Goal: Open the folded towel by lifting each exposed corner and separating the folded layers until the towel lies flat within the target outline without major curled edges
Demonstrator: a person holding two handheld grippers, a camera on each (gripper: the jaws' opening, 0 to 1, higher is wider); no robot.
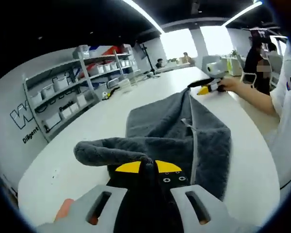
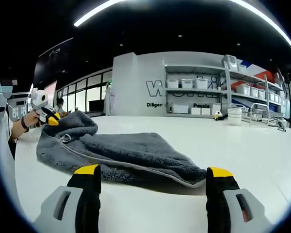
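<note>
A dark grey towel [image 1: 174,131] lies folded and rumpled on the white table [image 1: 77,141]. My left gripper [image 1: 148,167] is shut on the towel's near corner, which bunches up over the yellow tips. At the towel's far end a hand holds my right gripper [image 1: 206,89] beside the far corner. In the right gripper view the towel [image 2: 131,150] stretches away, and my right gripper [image 2: 153,171] stands open wide, its jaws either side of the near corner without touching it. The left gripper [image 2: 49,118] holds the raised far corner.
Grey shelves with white bins [image 1: 63,92] run along the wall beyond the table, also as shelves [image 2: 199,82] in the right gripper view. A person's white sleeve [image 1: 286,121] borders the table's right side. Small items [image 2: 235,114] stand at the table's far edge.
</note>
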